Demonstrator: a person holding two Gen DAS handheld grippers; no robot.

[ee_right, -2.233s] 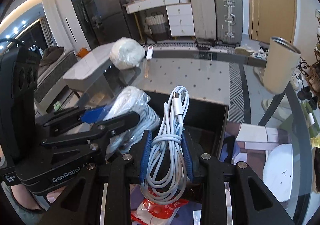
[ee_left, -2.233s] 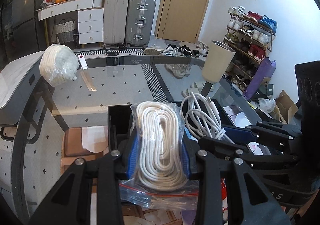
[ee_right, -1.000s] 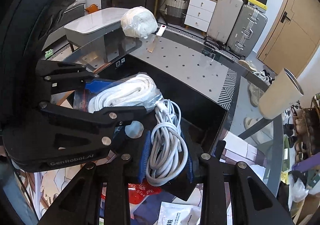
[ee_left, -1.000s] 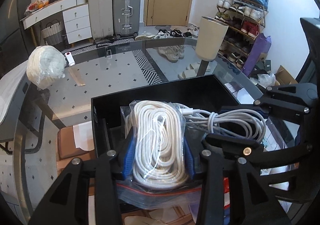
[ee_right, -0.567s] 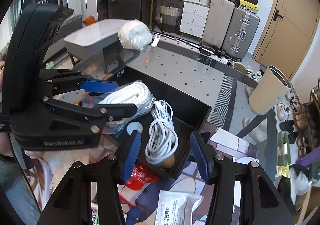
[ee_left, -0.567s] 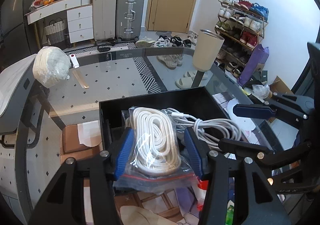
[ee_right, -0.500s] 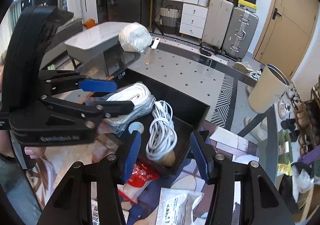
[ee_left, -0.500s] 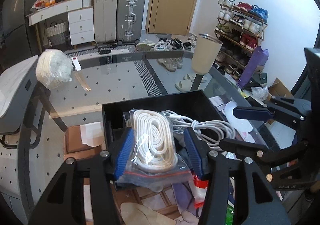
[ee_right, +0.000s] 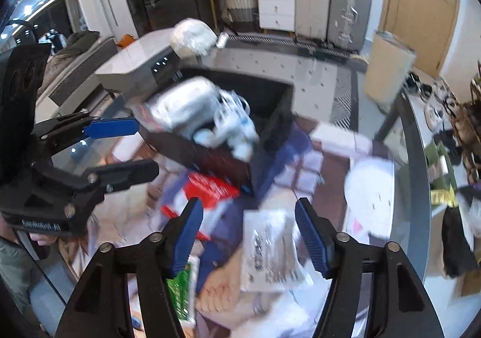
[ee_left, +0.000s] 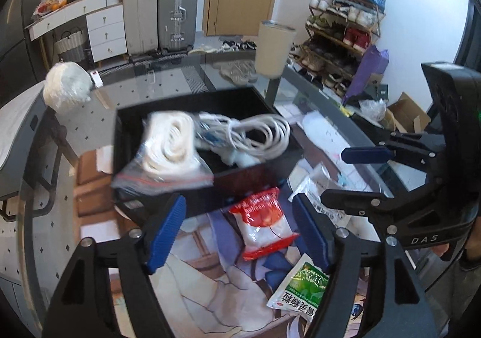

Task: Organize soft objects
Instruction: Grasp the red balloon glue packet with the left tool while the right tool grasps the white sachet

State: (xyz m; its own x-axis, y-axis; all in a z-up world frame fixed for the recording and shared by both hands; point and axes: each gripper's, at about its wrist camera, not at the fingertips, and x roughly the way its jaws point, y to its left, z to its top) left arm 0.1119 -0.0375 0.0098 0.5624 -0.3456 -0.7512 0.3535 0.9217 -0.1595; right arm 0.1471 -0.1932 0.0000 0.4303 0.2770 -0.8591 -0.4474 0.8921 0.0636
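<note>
A bagged coil of white rope point(ee_left: 171, 142) and a bundled white cable point(ee_left: 258, 133) lie in the black box point(ee_left: 240, 178) on the glass table. My left gripper point(ee_left: 239, 226) hangs back from the box's near wall, jaws opening, nothing gripped; a red-and-white packet point(ee_left: 264, 223) lies on the table under the gap. My right gripper point(ee_right: 249, 229) is also back from the box point(ee_right: 210, 154), jaws opening and empty, above a white printed packet point(ee_right: 270, 251). The right wrist view is blurred; rope bag point(ee_right: 186, 103) and cable point(ee_right: 237, 127) show in the box.
A green packet point(ee_left: 303, 287) lies on the printed mat near the front. A beige cylinder cup point(ee_left: 275, 49) and a bagged white bundle point(ee_left: 64, 91) stand on the table's far side. Each gripper shows in the other's view: right gripper point(ee_left: 345, 175), left gripper point(ee_right: 138, 148).
Both grippers let go: the rope bag and the cable now rest in the box. Both have drawn back from the box toward the near table edge, jaws wider.
</note>
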